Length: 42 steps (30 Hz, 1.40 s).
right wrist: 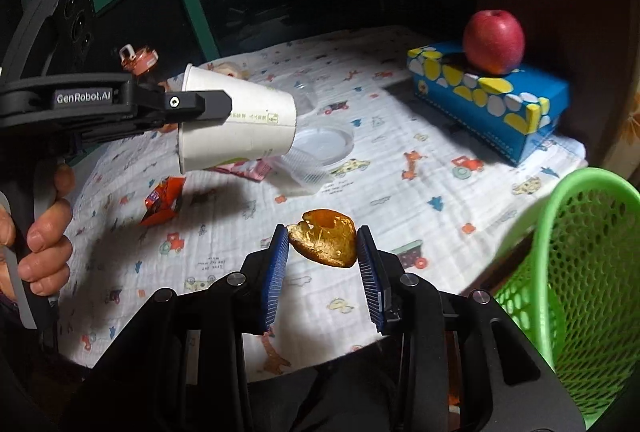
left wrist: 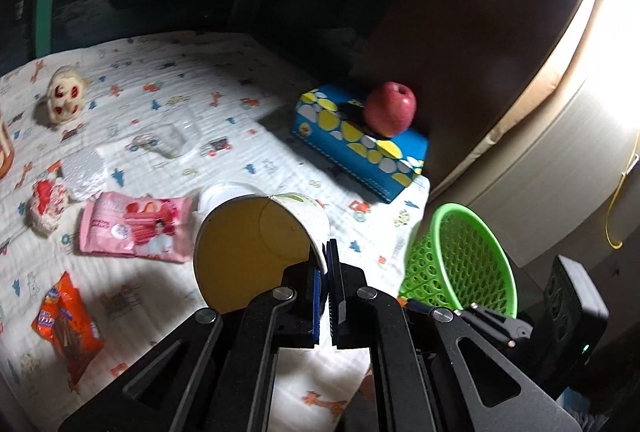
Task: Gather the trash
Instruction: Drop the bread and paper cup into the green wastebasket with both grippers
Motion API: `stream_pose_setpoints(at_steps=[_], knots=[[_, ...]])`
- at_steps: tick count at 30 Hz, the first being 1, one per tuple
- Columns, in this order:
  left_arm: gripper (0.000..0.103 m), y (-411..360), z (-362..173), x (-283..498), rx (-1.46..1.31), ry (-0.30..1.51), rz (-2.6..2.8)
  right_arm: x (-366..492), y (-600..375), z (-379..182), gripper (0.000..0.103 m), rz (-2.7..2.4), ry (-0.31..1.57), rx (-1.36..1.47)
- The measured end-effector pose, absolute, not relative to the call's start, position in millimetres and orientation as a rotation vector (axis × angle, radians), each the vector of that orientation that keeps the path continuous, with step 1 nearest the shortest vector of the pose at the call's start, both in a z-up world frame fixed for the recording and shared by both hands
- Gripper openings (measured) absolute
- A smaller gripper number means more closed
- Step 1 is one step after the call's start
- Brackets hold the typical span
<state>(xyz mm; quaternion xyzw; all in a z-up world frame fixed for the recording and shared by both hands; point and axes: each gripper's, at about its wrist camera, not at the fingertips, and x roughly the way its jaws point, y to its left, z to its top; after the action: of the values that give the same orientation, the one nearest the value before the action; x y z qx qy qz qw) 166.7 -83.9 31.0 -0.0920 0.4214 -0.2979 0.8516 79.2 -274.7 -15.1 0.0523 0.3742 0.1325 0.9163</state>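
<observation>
My left gripper (left wrist: 327, 264) is shut on the rim of a white paper cup (left wrist: 256, 248) and holds it on its side above the table; the cup (right wrist: 240, 127) and the left gripper (right wrist: 228, 107) also show in the right wrist view. My right gripper (right wrist: 322, 244) is shut on a piece of orange peel (right wrist: 326, 242) and holds it above the table. A green mesh basket (left wrist: 460, 264) stands off the table's right edge, also in the right wrist view (right wrist: 580, 272). A pink wrapper (left wrist: 134, 230) and an orange wrapper (left wrist: 68, 324) lie on the cloth.
A blue tissue box (left wrist: 356, 139) with a red apple (left wrist: 390, 107) on it sits at the far right. Clear plastic cup (left wrist: 172, 139), white foam net (left wrist: 84, 171), wrapped snacks (left wrist: 46, 207) and a small toy (left wrist: 66, 97) lie on the patterned tablecloth (left wrist: 224, 79). A clear lid (right wrist: 324, 143) lies mid-table.
</observation>
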Motion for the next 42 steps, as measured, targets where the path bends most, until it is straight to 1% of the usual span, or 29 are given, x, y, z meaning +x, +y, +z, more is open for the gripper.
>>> stream_pose_setpoints(at_steps=[7, 16, 23, 26, 27, 29, 38, 42], knots=[[0.003, -145, 47, 159, -0.123, 0.881, -0.738, 52, -365, 5, 0.036, 0.072, 0.732, 0.152], [0.003, -243, 53, 144, -0.019, 0.908, -0.879, 18, -464, -18, 0.036, -0.123, 0.790, 0.230], [0.003, -308, 44, 130, 0.065, 0.942, -0.956, 0, -499, -32, 0.039, -0.170, 0.804, 0.293], [0.003, -330, 39, 124, 0.099, 0.956, -0.979, -6, -506, -34, 0.044, -0.173, 0.797, 0.308], [0.003, -338, 37, 122, 0.113, 0.961, -0.984, -7, -507, -34, 0.048, -0.178, 0.794, 0.312], [0.003, -348, 33, 120, 0.126, 0.973, -0.991, -10, -511, -33, 0.052, -0.183, 0.786, 0.321], [0.004, -390, 7, 112, 0.184, 1.042, -1.007, -33, -523, -25, 0.052, -0.214, 0.736, 0.354], [0.004, -405, -7, 111, 0.215, 1.079, -1.003, -42, -528, -24, 0.055, -0.229, 0.722, 0.367]])
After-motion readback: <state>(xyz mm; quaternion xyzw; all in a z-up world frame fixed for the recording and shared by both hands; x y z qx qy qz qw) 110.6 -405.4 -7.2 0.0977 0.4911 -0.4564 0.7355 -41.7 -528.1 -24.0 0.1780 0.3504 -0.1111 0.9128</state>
